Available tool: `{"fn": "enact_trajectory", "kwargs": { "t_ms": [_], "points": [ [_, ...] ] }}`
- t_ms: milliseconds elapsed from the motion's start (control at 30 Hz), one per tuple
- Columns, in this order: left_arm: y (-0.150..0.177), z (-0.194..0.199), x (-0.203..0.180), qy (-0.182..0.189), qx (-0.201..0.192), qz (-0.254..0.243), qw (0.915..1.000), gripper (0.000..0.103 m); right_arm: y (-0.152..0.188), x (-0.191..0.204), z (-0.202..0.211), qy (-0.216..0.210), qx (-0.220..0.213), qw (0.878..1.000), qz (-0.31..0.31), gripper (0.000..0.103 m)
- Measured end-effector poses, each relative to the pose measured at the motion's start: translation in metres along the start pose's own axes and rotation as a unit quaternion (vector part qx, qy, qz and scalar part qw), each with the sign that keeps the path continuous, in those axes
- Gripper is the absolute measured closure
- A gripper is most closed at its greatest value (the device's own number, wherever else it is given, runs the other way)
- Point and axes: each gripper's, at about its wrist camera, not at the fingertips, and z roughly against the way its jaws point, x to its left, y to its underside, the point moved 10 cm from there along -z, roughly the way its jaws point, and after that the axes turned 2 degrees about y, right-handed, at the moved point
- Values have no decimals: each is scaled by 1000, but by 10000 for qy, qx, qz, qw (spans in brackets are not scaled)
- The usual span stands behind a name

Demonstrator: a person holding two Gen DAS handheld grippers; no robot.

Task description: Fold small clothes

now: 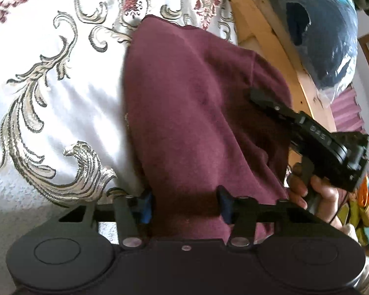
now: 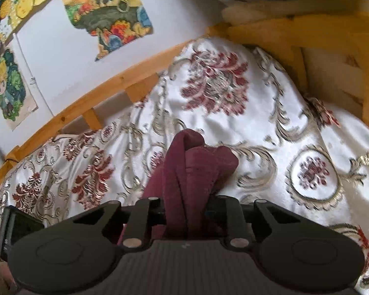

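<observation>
Maroon garment (image 1: 196,113) hangs bunched over the bed (image 1: 61,78), both grippers, left (image 1: 184,209) and right (image 2: 187,211), with jaws clamped on its edge, the right at the left's three o'clock, likely to spread it for folding.

Maroon garment (image 1: 196,113), soft fleece-like fabric, small. In left wrist view it fills centre of frame, draped in a broad rounded fold, a seam running down its upper right, bottom edge at lower centre. In right wrist view it's bunched into narrow vertical folds at centre, rising from bottom centre.
</observation>
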Motion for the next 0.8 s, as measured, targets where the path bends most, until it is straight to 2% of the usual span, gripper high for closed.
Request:
{"fn": "enact_trajectory", "kwargs": {
  "t_ms": [133,267,467,567,633,800],
  "points": [
    [-3,5,-8,-57,-91,-143,9998,64,-13,20,7,-170,-217,9996,93,80],
    [-11,15,-20,-86,-281,-364,9989,66,-30,41,12,-373,-405,9982,227,81],
    [-44,52,-26,-252,-771,-647,9946,66,-66,72,0,-742,-743,9936,407,81],
    [-64,74,-19,-452,-1063,-776,9903,66,-85,86,-25,-899,-827,9916,424,81],
    [-75,88,-12,-715,-1270,-933,9849,66,-92,93,-46,-981,-814,9910,415,81],
    [-91,111,20,-1371,-1519,-998,9737,66,-91,112,-108,-1026,-575,9920,463,81]
  ]
}}
